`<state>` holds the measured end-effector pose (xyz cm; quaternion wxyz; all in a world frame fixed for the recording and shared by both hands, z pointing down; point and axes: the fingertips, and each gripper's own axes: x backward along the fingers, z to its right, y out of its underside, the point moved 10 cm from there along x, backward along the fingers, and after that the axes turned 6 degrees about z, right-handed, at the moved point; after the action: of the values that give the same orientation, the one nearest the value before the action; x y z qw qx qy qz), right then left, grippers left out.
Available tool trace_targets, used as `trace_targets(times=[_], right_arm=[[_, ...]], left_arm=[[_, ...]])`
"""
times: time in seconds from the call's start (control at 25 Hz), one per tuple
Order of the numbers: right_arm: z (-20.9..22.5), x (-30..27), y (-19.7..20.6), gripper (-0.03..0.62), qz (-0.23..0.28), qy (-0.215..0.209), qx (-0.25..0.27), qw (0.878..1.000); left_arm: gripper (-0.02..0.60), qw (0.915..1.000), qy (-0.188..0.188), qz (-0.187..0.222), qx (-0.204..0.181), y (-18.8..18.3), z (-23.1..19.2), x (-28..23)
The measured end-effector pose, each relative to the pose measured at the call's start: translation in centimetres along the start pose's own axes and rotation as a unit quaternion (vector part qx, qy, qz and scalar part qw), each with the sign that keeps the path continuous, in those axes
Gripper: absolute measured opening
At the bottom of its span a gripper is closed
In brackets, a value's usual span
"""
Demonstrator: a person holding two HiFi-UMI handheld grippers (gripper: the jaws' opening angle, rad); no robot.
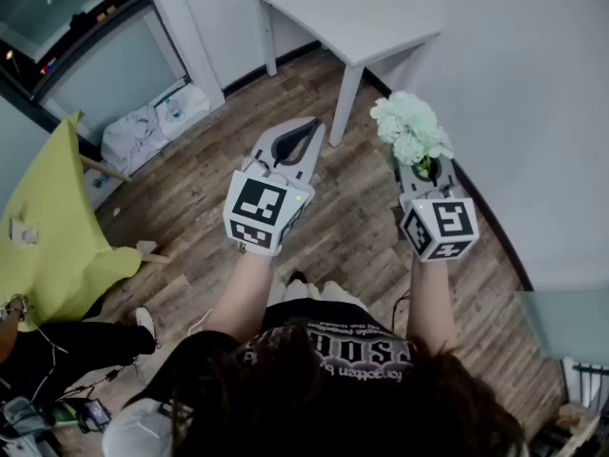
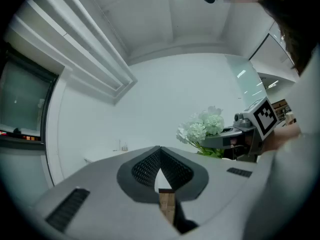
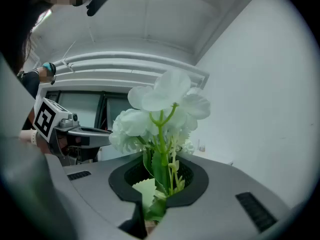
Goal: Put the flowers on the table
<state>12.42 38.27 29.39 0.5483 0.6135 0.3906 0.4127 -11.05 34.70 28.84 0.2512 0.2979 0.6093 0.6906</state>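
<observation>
**Short of the bench [image 1: 324,8], flowers [image 1: 409,127] not yet set down**

Near the bench's front leg, over the wood floor [image 1: 343,227], the flowers stand upright, stems pinched in the right hand-held gripper [image 1: 425,169]; the left hand-held gripper [image 1: 309,131], farther from the bench, is pressed together on nothing; picking up looks done; carrying over and setting down remain; white ruffled blossoms, green stems, toothed leaves, probably light and springy.
</observation>
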Motion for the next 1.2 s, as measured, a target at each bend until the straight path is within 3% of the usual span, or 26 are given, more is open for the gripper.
trace_targets(times=[0.48,1.2], right_arm=[[0.1,-2.0,0.8,0.07,0.01,0.004,0.013,1.0],[-0.4,-7.9,3.1,0.075,-0.031,0.013,0.012,0.999]], left_arm=[[0.0,0.9999,0.009,-0.003,0.004,1.3,-2.0,-1.0],[0.0,0.9997,0.018,-0.01,0.009,2.8,-8.1,-2.5]])
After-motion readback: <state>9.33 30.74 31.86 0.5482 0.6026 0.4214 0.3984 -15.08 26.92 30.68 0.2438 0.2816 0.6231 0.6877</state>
